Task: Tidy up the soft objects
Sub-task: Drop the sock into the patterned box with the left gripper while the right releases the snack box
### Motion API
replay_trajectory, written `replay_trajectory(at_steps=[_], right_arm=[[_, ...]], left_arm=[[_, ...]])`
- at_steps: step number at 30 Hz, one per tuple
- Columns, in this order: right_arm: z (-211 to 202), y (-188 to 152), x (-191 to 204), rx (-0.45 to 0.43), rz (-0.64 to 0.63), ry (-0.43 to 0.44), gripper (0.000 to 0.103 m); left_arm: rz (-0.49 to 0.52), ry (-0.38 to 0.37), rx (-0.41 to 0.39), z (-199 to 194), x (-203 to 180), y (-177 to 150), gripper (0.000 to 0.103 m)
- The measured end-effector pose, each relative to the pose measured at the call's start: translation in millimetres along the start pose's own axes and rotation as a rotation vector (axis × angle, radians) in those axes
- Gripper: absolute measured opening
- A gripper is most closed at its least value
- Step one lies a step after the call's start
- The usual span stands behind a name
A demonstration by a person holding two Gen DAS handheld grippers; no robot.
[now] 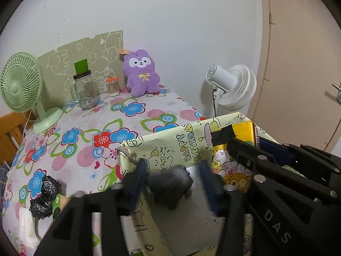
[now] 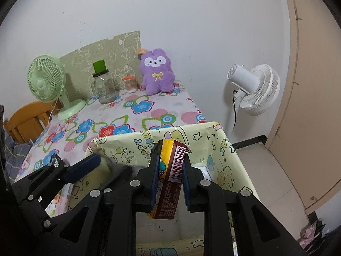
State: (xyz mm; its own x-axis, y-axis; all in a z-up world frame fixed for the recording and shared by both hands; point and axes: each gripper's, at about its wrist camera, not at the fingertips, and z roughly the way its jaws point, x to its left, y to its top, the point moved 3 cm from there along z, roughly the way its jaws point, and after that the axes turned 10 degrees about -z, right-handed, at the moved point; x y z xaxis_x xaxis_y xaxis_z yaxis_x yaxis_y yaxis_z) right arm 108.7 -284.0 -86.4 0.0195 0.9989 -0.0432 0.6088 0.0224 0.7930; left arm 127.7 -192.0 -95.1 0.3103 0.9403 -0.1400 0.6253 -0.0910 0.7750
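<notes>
Left wrist view: the left tool (image 1: 172, 183) hangs over the open mouth of a pale yellow box (image 1: 170, 140) printed with cartoon animals and birthday lettering. Its jaws stand about half open, and a blurred dark grey soft bundle (image 1: 170, 184) sits in the gap between the blue pads (image 1: 139, 179); the pads do not seem to press on it, though the blur makes the contact hard to judge. At 3 o'clock the right tool (image 1: 254, 143) reaches in over the box's far right corner, closed on a yellow packet (image 1: 234, 134) with cartoon animals. The box stands at the near right edge of a table (image 1: 89, 149) with a flowered cloth. At 8 o'clock a black crumpled bag (image 1: 43, 198) lies on the cloth. Along the back, from 10 to 12 o'clock, stand a green fan (image 1: 20, 83), a glass jar (image 1: 85, 90), a small tub of cotton swabs (image 1: 112, 86) and a purple plush toy (image 1: 141, 73). A white fan (image 1: 233, 86) stands off the table at 2 o'clock.

Right wrist view: the right tool (image 2: 169, 172) is nearly closed, its pads clamping the yellow packet (image 2: 172, 170), which stands upright with its barcode end up, above the inside of the box (image 2: 202, 140). At 9 o'clock the left tool (image 2: 106, 166) is over the box's left side, one blue finger (image 2: 83, 166) clear, the grey bundle (image 2: 119, 168) a blur beside it. The purple plush toy (image 2: 156, 72) sits at 12 o'clock by the wall, the green fan (image 2: 45, 79) at 10 o'clock, the white fan (image 2: 255, 89) at 2 o'clock.
</notes>
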Motion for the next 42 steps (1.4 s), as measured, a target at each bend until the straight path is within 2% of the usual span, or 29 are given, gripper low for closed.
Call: replay_trajectory(at_steps=[2, 3, 5, 7, 8, 15, 18, 28, 33, 37, 39, 42], right_arm=[[0, 2, 0, 0.001, -0.002, -0.001, 0.033], [-1, 3, 0, -0.001, -0.005, -0.007, 0.037], [-3, 4, 0, -0.006, -0.005, -0.014, 0.068], [-8, 5, -1, -0.027, 0.002, -0.018, 0.083], [-11, 5, -1, -0.039, 0.005, -0.016, 0.086], [-25, 10, 4, -0.059, 0.003, -0.031, 0.096], [-35, 11, 7, -0.077, -0.001, -0.041, 0.103], [-59, 15, 23, -0.103, -0.018, -0.048, 0.103], [-68, 15, 32, -0.113, -0.025, -0.042, 0.103], [-83, 15, 40, -0.167, -0.045, -0.118, 0.103], [-88, 16, 43, -0.182, -0.06, -0.124, 0.103], [-91, 16, 49, -0.158, -0.071, -0.11, 0.103]], left_arm=[[-0.002, -0.007, -0.003, -3, -1, 1, 0.069], [-0.004, -0.012, -0.004, -4, -1, 1, 0.074], [-0.003, -0.026, -0.002, -7, -2, 1, 0.081], [-0.002, -0.025, -0.018, -12, -3, 2, 0.09], [-0.001, -0.015, -0.032, -15, -3, 2, 0.094], [-0.008, 0.011, -0.061, -32, -1, 5, 0.103], [-0.012, 0.012, -0.076, -40, 1, 6, 0.103], [-0.022, 0.004, -0.091, -65, 12, 5, 0.103], [-0.019, 0.023, -0.107, -77, 18, 3, 0.103], [-0.015, 0.038, -0.117, -85, 22, 1, 0.103], [-0.015, 0.039, -0.124, -89, 25, 0, 0.103], [-0.023, 0.043, -0.135, -97, 30, -1, 0.103]])
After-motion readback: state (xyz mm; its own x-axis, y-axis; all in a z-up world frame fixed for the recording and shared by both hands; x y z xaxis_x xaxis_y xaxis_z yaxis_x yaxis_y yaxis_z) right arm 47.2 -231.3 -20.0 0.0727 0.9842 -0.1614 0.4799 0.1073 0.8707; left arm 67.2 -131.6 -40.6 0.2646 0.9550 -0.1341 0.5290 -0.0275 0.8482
